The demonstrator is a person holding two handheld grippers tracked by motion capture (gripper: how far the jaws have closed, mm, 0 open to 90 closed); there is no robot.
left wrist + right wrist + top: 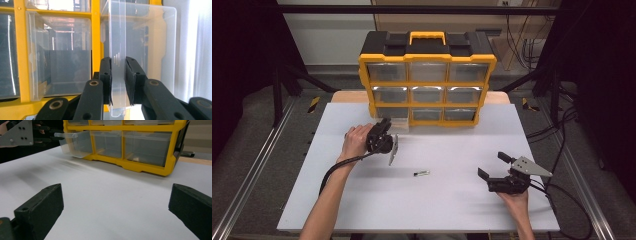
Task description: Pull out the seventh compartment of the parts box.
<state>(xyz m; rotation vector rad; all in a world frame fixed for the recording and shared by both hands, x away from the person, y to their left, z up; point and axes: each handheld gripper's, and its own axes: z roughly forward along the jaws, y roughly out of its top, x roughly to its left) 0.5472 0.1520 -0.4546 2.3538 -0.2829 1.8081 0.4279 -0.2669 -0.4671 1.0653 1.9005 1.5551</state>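
High view puts the right gripper [493, 167] near right, jaws wide and empty, with a small dark part [421, 173] on the table [362, 200] between the hands. Farther left, the left gripper [383, 131] pinches the bottom-left clear drawer [140, 37] front lip. Best pull straight toward the near edge, keeping it level in the yellow organizer [427, 80].

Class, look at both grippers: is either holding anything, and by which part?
The left gripper pinches the clear drawer by its front handle lip; the right gripper is open, holding nothing.
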